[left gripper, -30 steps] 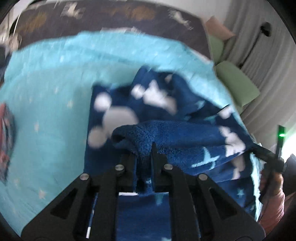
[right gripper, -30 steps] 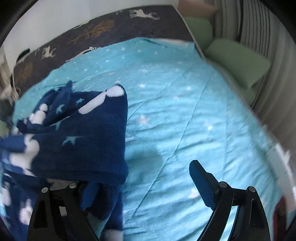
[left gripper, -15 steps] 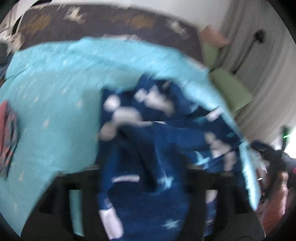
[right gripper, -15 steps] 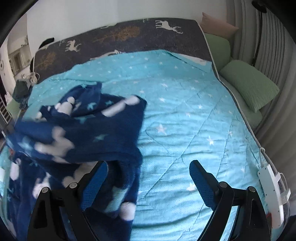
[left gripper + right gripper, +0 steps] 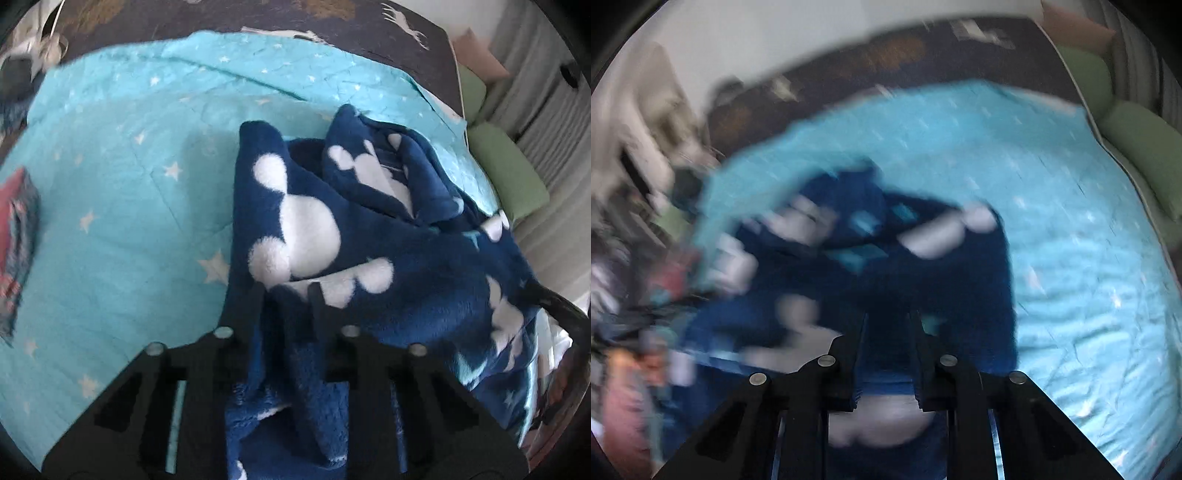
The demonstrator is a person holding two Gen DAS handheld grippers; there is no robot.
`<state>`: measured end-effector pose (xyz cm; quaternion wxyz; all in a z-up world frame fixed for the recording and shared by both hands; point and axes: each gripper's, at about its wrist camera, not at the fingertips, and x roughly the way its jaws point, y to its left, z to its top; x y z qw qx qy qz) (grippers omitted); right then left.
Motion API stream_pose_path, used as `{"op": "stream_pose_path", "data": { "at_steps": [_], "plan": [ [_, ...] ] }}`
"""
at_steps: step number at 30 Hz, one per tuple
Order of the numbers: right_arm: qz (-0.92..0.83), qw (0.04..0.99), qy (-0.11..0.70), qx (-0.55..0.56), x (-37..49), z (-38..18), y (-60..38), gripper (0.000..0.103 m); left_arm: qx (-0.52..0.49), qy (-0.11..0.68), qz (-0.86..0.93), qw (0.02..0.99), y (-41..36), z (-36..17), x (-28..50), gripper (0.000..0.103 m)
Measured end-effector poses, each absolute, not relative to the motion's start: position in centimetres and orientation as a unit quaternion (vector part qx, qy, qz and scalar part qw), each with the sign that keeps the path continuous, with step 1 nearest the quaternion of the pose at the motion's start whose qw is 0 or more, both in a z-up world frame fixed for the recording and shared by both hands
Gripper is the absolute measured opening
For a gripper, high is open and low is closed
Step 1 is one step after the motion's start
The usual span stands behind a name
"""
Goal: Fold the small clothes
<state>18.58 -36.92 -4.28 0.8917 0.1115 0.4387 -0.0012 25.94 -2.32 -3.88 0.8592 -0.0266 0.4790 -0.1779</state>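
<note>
A navy fleece garment (image 5: 406, 251) with white mouse-head shapes and pale stars lies crumpled on the turquoise star bedspread (image 5: 129, 184). My left gripper (image 5: 286, 291) is closing, and a thick fold of the fleece fills the narrow gap between its fingers. In the blurred right wrist view the same garment (image 5: 942, 280) spreads ahead. My right gripper (image 5: 888, 317) is closing too, with dark blue fabric between its fingers and a white patch of the fleece under them.
A folded red and patterned garment (image 5: 14, 236) lies at the left edge of the bed. Green pillows (image 5: 509, 173) line the right side by grey curtains. A dark throw with deer (image 5: 332, 22) covers the head end. Turquoise bedspread (image 5: 1089, 258) stretches to the right.
My left gripper let go of its fold, opened wide, then closed again on the fleece. My right gripper, open beside the garment before, swung left over it and closed on the fabric.
</note>
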Motion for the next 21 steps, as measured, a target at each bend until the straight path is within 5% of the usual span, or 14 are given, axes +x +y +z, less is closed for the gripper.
{"op": "stream_pose_path", "data": {
  "at_steps": [1, 4, 11, 12, 13, 14, 16, 17, 19, 21],
  "plan": [
    [-0.019, 0.876, 0.468, 0.118, 19.2, -6.2, -37.6, 0.012, -0.031, 0.468, -0.188, 0.863, -2.2, -3.0, 25.4, 0.02],
    [-0.001, 0.869, 0.467, 0.162, 18.7, -7.3, -38.8, 0.011, -0.027, 0.437, -0.194, 0.878, -1.6, -0.2, 24.5, 0.016],
    [0.01, 0.883, 0.452, 0.128, 18.8, -4.4, -37.4, 0.028, -0.011, 0.407, -0.171, 0.897, -0.7, 1.8, 24.7, 0.017],
    [0.009, 0.885, 0.448, 0.125, 18.9, -4.1, -37.4, 0.031, -0.024, 0.417, -0.194, 0.888, -0.7, 1.4, 24.7, 0.035],
    [0.004, 0.887, 0.446, 0.12, 19.2, -3.9, -37.6, 0.035, -0.026, 0.434, -0.216, 0.874, -1.1, 0.6, 24.8, 0.064],
    [-0.001, 0.888, 0.445, 0.118, 19.6, -3.8, -38.0, 0.038, -0.012, 0.45, -0.22, 0.866, -1.9, -0.4, 24.9, 0.074],
    [-0.008, 0.888, 0.445, 0.113, 20.6, -3.5, -38.7, 0.041, 0.039, 0.459, -0.196, 0.866, -3.5, -2.3, 25.1, 0.077],
    [-0.012, 0.888, 0.446, 0.11, 21.1, -3.4, -39.0, 0.043, 0.059, 0.469, -0.189, 0.861, -4.2, -3.3, 25.4, 0.075],
    [-0.026, 0.888, 0.445, 0.108, 21.9, -3.3, -39.8, 0.049, 0.055, 0.491, -0.189, 0.849, -4.6, -4.8, 25.9, 0.026],
    [-0.049, 0.888, 0.444, 0.107, 22.7, -3.4, -40.7, 0.065, 0.031, 0.494, -0.184, 0.849, -4.1, -4.5, 26.2, 0.02]
  ]
}}
